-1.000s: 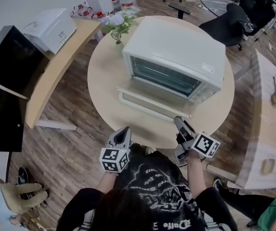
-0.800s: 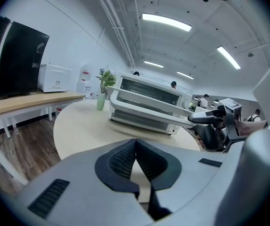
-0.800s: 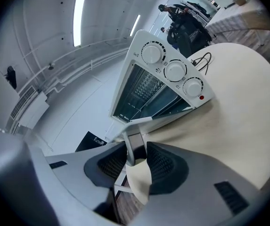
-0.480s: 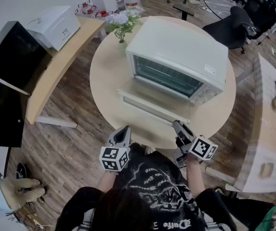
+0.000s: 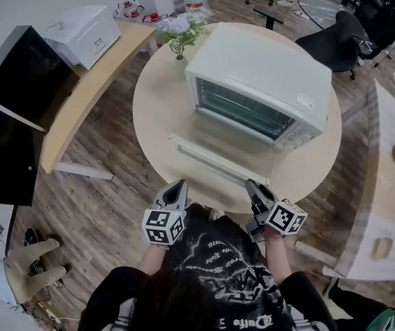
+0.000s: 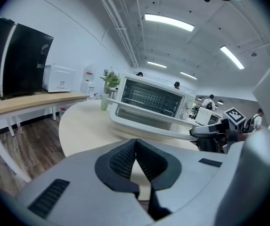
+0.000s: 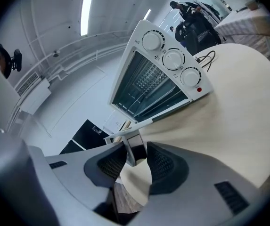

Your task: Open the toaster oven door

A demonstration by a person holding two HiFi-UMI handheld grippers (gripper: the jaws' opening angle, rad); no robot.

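The white toaster oven [image 5: 259,67] stands on the round table, its glass door [image 5: 218,140] hinged down flat towards me. My right gripper [image 5: 251,183] is at the right end of the door handle [image 5: 218,165]. In the right gripper view the handle's end post [image 7: 130,152] sits between the pads of the right gripper [image 7: 134,161], which is closed on it, below the oven [image 7: 158,79] with its three knobs. My left gripper [image 5: 176,185] hangs at the table's near edge, shut and empty; in its own view the left gripper [image 6: 135,145] has its pads meeting in front of the oven [image 6: 149,98].
The round beige table [image 5: 156,116] carries a small vase with a plant [image 5: 183,29] behind the oven. A curved desk with a white printer [image 5: 83,33] and a black panel [image 5: 11,109] lie to the left. An office chair [image 5: 335,36] and another desk [image 5: 383,185] are on the right.
My right gripper has sunk a little towards the table's near edge, staying at the handle's right end. The left gripper has kept still. The head view has shifted slightly.
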